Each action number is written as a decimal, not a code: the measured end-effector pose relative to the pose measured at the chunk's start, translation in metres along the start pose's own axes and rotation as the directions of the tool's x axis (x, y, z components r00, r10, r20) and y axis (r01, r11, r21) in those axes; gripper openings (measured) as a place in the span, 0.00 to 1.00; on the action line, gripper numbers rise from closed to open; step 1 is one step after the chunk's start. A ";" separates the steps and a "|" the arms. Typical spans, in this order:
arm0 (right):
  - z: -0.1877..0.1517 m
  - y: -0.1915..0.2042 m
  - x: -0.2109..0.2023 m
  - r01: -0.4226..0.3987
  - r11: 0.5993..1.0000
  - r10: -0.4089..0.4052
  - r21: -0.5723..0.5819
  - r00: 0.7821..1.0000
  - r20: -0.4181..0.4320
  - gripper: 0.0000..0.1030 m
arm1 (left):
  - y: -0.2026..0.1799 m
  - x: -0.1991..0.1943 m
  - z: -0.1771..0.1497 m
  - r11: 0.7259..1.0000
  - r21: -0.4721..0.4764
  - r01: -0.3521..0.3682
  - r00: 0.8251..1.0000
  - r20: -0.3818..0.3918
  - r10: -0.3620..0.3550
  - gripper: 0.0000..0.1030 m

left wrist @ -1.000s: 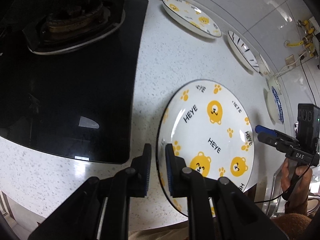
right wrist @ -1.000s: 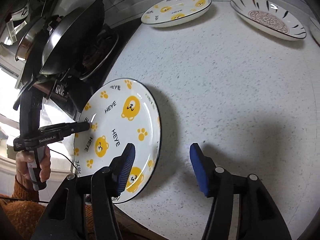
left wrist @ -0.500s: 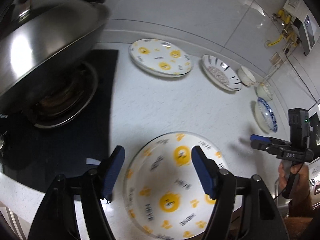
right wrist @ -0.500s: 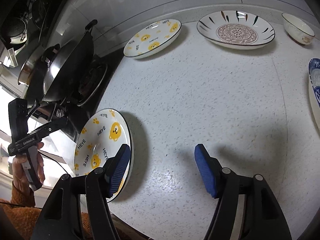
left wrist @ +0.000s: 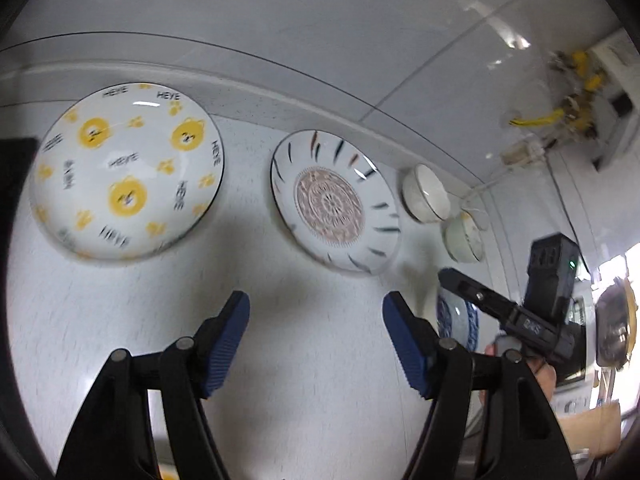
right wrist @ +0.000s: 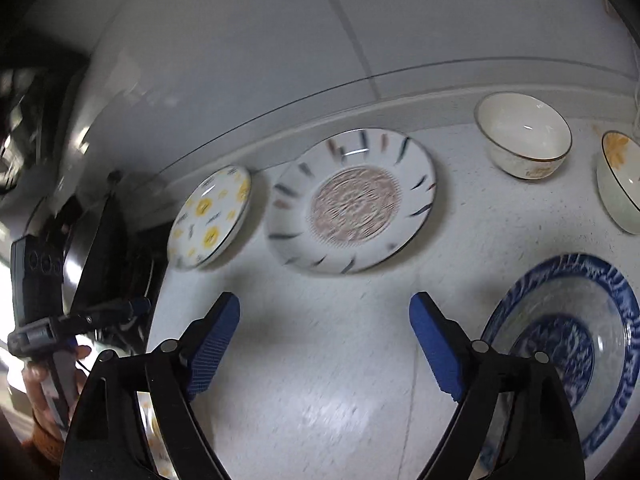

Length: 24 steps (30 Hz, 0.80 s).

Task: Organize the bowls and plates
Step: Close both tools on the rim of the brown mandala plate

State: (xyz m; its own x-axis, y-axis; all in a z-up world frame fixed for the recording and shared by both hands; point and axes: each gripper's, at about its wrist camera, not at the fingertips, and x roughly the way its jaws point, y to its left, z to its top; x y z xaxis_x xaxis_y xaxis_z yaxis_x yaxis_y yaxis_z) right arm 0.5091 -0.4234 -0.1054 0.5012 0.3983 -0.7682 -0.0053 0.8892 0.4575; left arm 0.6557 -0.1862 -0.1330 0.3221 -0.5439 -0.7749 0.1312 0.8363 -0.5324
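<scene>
Both of my claws are empty. The left gripper [left wrist: 316, 336] has its jaws spread wide over bare counter [left wrist: 312, 412], gripping nothing. The right gripper [right wrist: 324, 340] is likewise wide open above the counter and holds nothing.

Status of the dishes, as far as the views show: nothing is stacked. Along the far wall, from left to right, stand the bear plate [left wrist: 124, 172], the striped plate [left wrist: 334, 204], the white bowl [right wrist: 524, 136] and the flower bowl [right wrist: 622, 180]. Each lies on the counter by itself, near its neighbour but apart from it. The blue plate [right wrist: 560, 344] lies nearer, on the right, just beside the right gripper's right finger.

A sliver of yellow-printed rim shows at the near left edge, behind the right gripper's left finger (probably a second bear plate, but too little is visible to be sure).

My judgement: the task is at an early stage. The plates remain to be gathered into one pile and the two bowls nested. Both wrist views are motion-blurred, so fine detail is unreliable.
</scene>
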 end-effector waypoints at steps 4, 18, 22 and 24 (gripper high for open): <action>0.030 -0.027 0.026 -0.022 0.994 0.026 0.109 0.999 -0.040 0.81 | 0.005 0.040 0.043 0.999 -0.025 -0.026 0.999 -0.043 0.025 0.66; 0.057 -0.063 0.079 0.002 0.963 0.026 0.269 0.995 -0.099 0.79 | 0.033 0.109 0.099 0.999 -0.012 -0.045 0.986 -0.164 0.043 0.65; 0.058 -0.067 0.089 -0.001 0.960 0.029 0.282 0.995 -0.097 0.57 | 0.036 0.120 0.103 1.000 -0.014 -0.025 0.987 -0.161 0.022 0.62; 0.060 -0.067 0.099 0.003 0.958 0.026 0.288 0.995 -0.095 0.43 | 0.039 0.126 0.103 1.000 -0.016 -0.003 0.986 -0.167 0.000 0.48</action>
State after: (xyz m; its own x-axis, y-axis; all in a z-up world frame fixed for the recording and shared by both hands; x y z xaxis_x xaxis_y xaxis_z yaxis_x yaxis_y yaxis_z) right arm 0.6106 -0.4575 -0.1851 0.4160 0.4405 -0.7955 0.2459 0.7877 0.5648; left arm 0.7983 -0.2153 -0.2165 0.1612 -0.5475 -0.8211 0.1154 0.8368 -0.5353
